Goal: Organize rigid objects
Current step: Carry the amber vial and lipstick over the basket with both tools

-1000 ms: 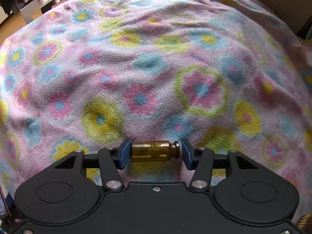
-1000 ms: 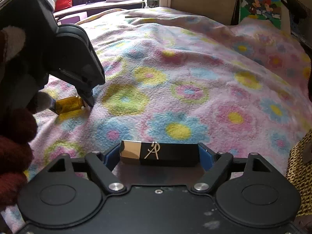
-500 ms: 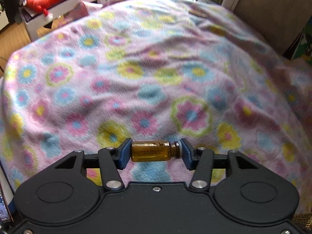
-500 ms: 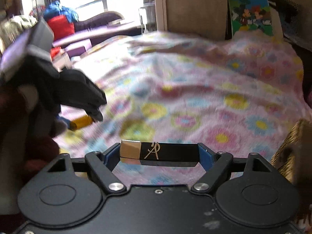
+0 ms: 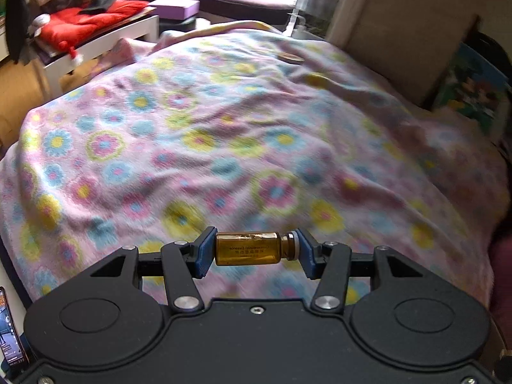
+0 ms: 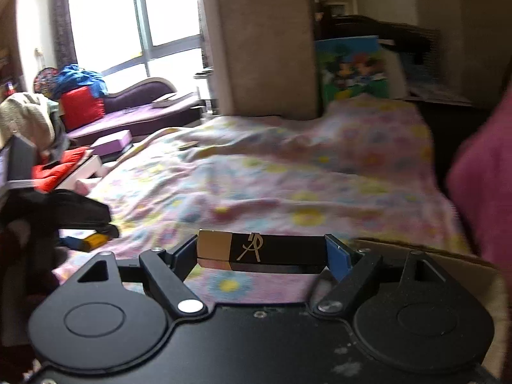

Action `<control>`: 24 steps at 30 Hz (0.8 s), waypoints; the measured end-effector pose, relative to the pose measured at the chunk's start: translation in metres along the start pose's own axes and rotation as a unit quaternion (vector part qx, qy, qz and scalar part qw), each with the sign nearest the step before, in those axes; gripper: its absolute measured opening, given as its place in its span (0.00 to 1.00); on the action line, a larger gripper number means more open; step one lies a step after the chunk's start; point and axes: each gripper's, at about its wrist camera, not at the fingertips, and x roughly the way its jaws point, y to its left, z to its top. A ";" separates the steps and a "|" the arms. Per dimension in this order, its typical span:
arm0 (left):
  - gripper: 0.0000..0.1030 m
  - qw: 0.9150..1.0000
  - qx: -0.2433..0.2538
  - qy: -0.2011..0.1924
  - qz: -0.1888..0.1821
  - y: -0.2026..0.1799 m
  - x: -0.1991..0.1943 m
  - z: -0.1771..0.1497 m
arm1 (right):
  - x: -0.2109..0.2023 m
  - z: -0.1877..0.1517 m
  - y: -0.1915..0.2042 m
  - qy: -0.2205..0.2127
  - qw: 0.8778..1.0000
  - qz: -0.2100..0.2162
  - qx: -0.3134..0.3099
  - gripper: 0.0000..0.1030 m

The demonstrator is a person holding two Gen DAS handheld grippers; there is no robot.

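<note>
My left gripper (image 5: 252,249) is shut on a small amber glass vial (image 5: 246,249), held sideways end to end above the flowered blanket (image 5: 224,134). My right gripper (image 6: 260,252) is shut on a black and gold lipstick case (image 6: 260,251), also held sideways, raised above the bed. In the right wrist view the left gripper (image 6: 80,214) shows at the left edge with the amber vial (image 6: 96,240) in its blue pads.
A small flat round object (image 5: 289,58) lies on the far part of the blanket. A white bench with a red cushion (image 5: 86,22) stands left of the bed. A cardboard box edge (image 6: 432,249) sits at lower right. A beige headboard (image 6: 265,41) is behind.
Both grippers have risen and pulled back from the blanket with their objects still held. More of the room shows now in both views.
</note>
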 end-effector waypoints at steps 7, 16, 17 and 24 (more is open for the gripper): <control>0.49 0.997 0.060 0.003 -0.048 -0.050 -0.038 -0.038 | -0.028 -0.017 -0.047 0.005 0.999 -0.044 0.023 0.79; 0.49 0.984 0.153 0.002 -0.092 -0.122 -0.078 -0.081 | -0.052 -0.037 -0.090 0.014 0.994 -0.090 0.061 0.79; 0.49 0.983 0.160 0.004 -0.095 -0.128 -0.079 -0.085 | -0.055 -0.038 -0.094 0.013 0.993 -0.096 0.064 0.79; 0.49 0.973 0.204 0.026 -0.102 -0.160 -0.078 -0.113 | -0.073 -0.044 -0.122 0.013 0.990 -0.117 0.076 0.79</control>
